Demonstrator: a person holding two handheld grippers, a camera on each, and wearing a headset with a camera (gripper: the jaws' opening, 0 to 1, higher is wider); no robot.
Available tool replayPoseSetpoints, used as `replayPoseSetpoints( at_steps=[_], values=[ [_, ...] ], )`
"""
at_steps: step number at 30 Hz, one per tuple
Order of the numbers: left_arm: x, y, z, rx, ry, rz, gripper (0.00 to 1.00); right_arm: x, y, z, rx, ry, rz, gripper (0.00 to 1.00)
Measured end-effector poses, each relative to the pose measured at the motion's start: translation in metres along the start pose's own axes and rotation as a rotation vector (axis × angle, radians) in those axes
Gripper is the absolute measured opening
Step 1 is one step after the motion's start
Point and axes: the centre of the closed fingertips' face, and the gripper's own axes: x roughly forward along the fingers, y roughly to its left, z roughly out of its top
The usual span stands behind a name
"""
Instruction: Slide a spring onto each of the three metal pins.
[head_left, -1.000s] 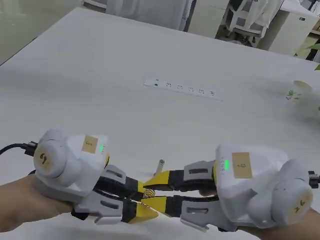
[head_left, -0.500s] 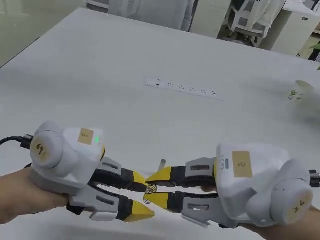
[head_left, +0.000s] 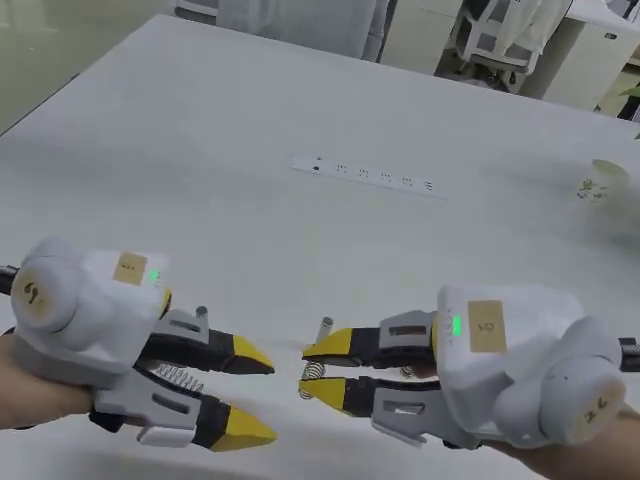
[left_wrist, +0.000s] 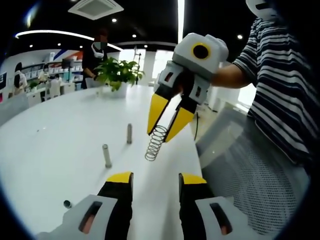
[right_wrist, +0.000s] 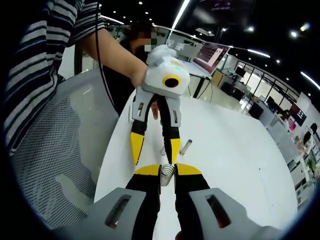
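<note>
Left gripper (head_left: 268, 400), jaws apart and empty, beside one upright metal pin (head_left: 202, 316); right gripper (head_left: 304, 370), jaws clamped on a spring (head_left: 313, 379) near a second pin (head_left: 325, 328), whose tip the coil's free end should meet squarely, axes aligned.

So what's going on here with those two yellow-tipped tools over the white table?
A person is working at a white table with a hand-held gripper in each hand. The right hand-held gripper is shut on one end of a small spring. Two metal pins stand upright on the table close by, a nearer pin and a farther pin. The left hand-held gripper is open and holds nothing. The held spring is not yet on a pin.
</note>
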Motion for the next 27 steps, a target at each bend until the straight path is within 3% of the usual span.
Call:
replayPoseSetpoints(
  at_steps=[12, 19, 24, 27],
  values=[
    [-0.028, 0.010, -0.014, -0.070, -0.016, 0.079, 0.46, 0.001, -0.007, -0.008, 0.015, 0.021, -0.021, 0.07],
    [-0.038, 0.011, -0.023, -0.112, -0.018, 0.117, 0.60, -0.001, -0.019, -0.011, 0.032, 0.025, -0.058, 0.07],
    [-0.052, 0.017, -0.027, -0.138, -0.031, 0.155, 0.66, -0.003, -0.027, -0.015, 0.046, 0.031, -0.085, 0.07],
    [-0.060, 0.021, -0.030, -0.150, -0.041, 0.191, 0.74, -0.004, -0.031, -0.017, 0.054, 0.035, -0.096, 0.07]
  ],
)
